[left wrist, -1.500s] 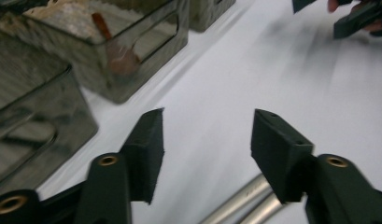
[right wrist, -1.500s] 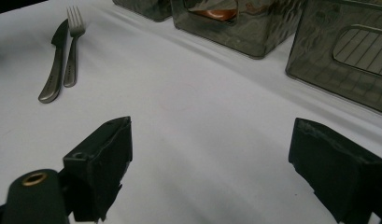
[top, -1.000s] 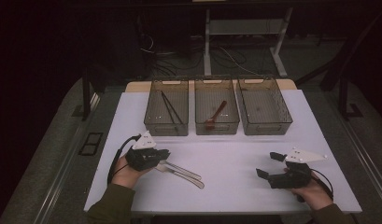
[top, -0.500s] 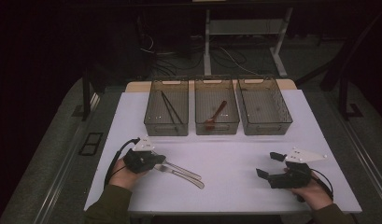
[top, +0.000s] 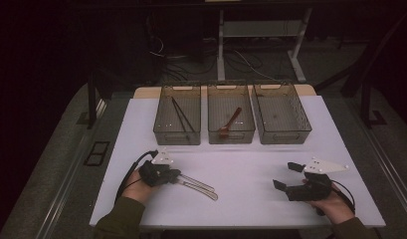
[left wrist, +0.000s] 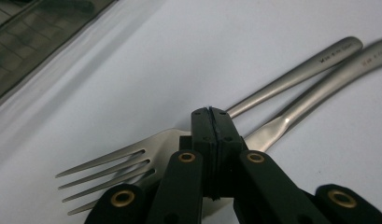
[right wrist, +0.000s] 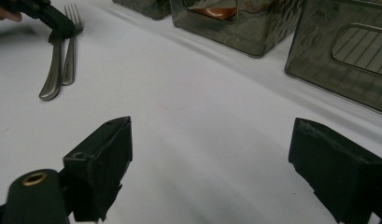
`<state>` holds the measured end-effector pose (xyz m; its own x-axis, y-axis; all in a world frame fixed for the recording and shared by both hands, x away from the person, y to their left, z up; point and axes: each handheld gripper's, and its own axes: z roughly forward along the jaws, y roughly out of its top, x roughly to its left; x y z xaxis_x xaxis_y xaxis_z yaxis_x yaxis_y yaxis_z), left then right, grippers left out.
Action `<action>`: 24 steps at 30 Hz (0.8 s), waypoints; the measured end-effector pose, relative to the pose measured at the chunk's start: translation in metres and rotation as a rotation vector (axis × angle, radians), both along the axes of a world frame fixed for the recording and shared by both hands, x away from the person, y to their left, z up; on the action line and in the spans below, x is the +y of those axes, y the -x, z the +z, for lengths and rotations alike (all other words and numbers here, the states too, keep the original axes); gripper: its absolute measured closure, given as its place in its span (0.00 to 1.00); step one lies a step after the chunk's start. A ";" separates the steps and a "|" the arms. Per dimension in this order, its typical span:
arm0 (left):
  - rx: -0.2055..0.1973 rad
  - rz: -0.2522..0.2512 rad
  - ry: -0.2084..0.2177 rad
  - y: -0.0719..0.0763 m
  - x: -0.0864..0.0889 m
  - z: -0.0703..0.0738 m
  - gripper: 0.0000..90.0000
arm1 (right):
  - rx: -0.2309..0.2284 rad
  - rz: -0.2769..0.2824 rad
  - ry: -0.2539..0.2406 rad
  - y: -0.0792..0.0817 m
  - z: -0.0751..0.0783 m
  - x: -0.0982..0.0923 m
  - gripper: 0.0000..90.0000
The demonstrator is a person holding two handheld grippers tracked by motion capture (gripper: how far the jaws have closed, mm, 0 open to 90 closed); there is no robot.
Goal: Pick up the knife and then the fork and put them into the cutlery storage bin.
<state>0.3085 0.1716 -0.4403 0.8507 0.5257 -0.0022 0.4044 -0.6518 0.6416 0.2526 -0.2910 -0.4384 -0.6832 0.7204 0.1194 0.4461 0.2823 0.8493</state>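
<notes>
1. Left gripper [top: 178, 175] clenched right down, black pads pressed flat together in the left gripper view, sitting at the neck of a fork [left wrist: 132, 161]. Can't tell whether any metal is actually pinched between the pads or just lying under them.
2. Fork: brushed steel, four slim tines fanned toward the lower left of that view, long flat handle running off to the upper right with tiny stamped lettering near the end.
3. Second utensil [left wrist: 314, 95] snug alongside, same matte steel, handle widening to a flared neck; business end hidden behind the jaws, so no call on what it is. Handles nearly parallel and touching or almost so.
4. Both pieces lying on the near left part of the white tabletop [top: 251, 164], smooth and matte, handles pointing toward the middle in the high view.
5. Right gripper [top: 287, 175] wide open, nothing between the chunky black rubbery pads, just bare table; resting at the near right, well apart from the cutlery.
6. Further out: three smoky translucent bins [top: 232, 119] in a row at the far side, boxy with grid-patterned walls and cut-out handles.
7. Left bin with dark thin chopsticks [top: 180, 115], middle with a reddish-brown spoon [top: 231, 122].
</notes>
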 end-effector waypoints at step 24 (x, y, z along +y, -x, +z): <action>0.057 -0.090 -0.001 0.033 0.016 0.003 0.99 | 0.001 -0.006 0.000 0.000 -0.001 0.000 0.15</action>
<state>0.2754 0.1875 -0.4370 0.8929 0.4473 -0.0516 0.3801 -0.6874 0.6189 0.2531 -0.2913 -0.4390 -0.6789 0.7243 0.1201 0.4489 0.2801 0.8486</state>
